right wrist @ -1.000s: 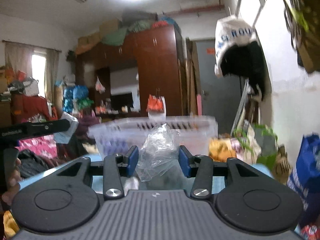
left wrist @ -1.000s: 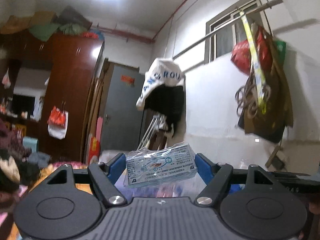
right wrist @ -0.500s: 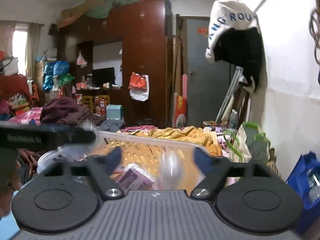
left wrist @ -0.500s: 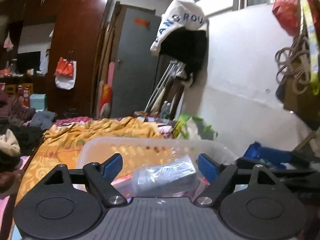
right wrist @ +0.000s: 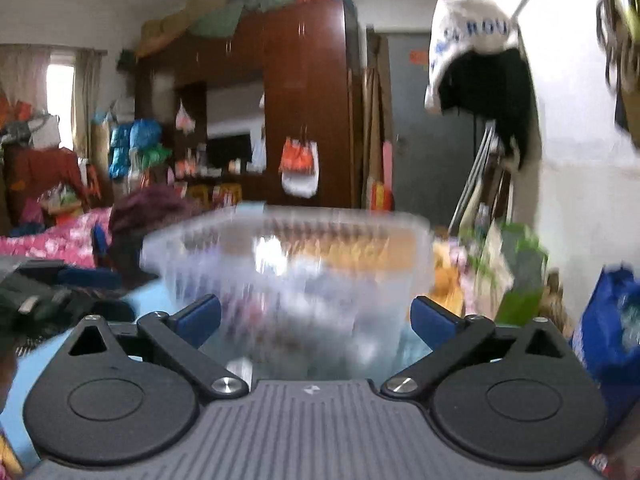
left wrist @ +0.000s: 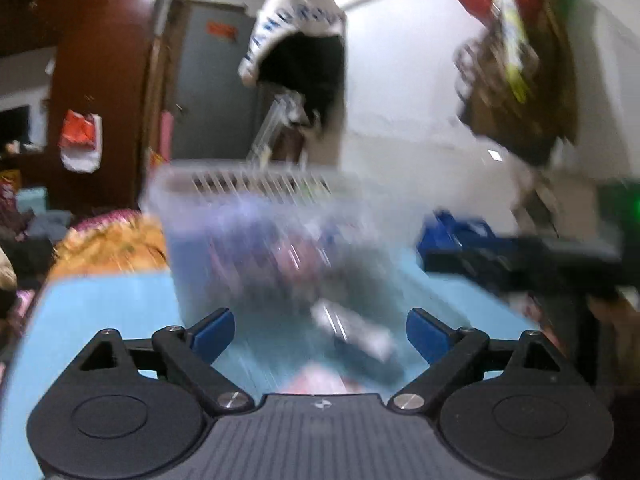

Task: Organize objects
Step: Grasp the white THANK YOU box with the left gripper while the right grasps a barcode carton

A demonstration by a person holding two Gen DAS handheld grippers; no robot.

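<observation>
Left wrist view, blurred by motion: the left gripper (left wrist: pixel 320 332) faces a translucent plastic basket with a slotted rim (left wrist: pixel 256 216) that stands on a pale blue tabletop (left wrist: pixel 104 312). Through the basket wall show purple and pink shapes — packets already dropped in, though how many cannot be told. On the tabletop just in front of the basket, between the blue pads but untouched by them, lies a small clear-wrapped packet (left wrist: pixel 352 330); a pink object (left wrist: pixel 316 380) shows at the near edge, partly hidden by the gripper body. The black frame of the other gripper crosses the right of this view.

Right wrist view: the right gripper (right wrist: pixel 316 320) points at the same basket (right wrist: pixel 288 256) from close by, with the basket's contents a blur of white, blue and pink behind its near wall.

Progress, as a judgement: part of the sorting is done, since items lie inside the basket; at least the clear-wrapped packet and the pink object remain outside, so collecting is not finished.

Jaws: both pairs have just been opening. The left pair stands wide, nothing pressed between the pads. The right pair stands at its widest — empty, with only the basket wall seen beyond the gap. Neither gripper holds anything.
</observation>
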